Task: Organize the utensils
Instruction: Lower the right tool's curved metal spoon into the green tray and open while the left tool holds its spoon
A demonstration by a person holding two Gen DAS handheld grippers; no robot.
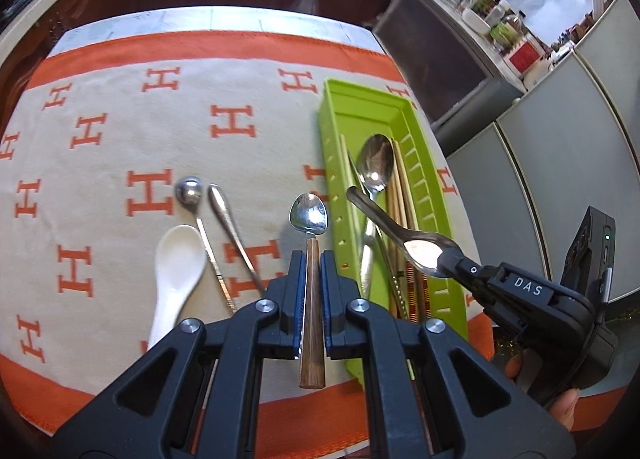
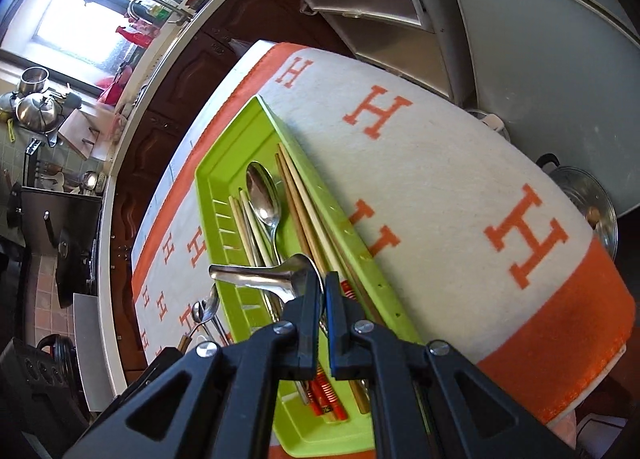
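Observation:
My left gripper (image 1: 312, 263) is shut on the wooden handle of a small steel spoon (image 1: 309, 215), held above the cloth just left of the green tray (image 1: 360, 107). My right gripper (image 2: 325, 287) is shut on the bowl end of a steel soup spoon (image 2: 256, 274), which hangs over the green tray (image 2: 224, 175); the same soup spoon (image 1: 384, 219) shows in the left wrist view with the right gripper (image 1: 450, 259) on it. In the tray lie a large spoon (image 1: 376, 163), several chopsticks (image 2: 308, 211) and other cutlery.
On the H-patterned orange and white cloth (image 1: 120, 107) lie a white ceramic spoon (image 1: 176, 263), a round-bowled steel ladle spoon (image 1: 188, 189) and a slim steel utensil (image 1: 224, 211). Cabinets and a cluttered counter (image 1: 492, 19) ring the table. A steel pot lid (image 2: 588, 199) sits beyond the table's edge.

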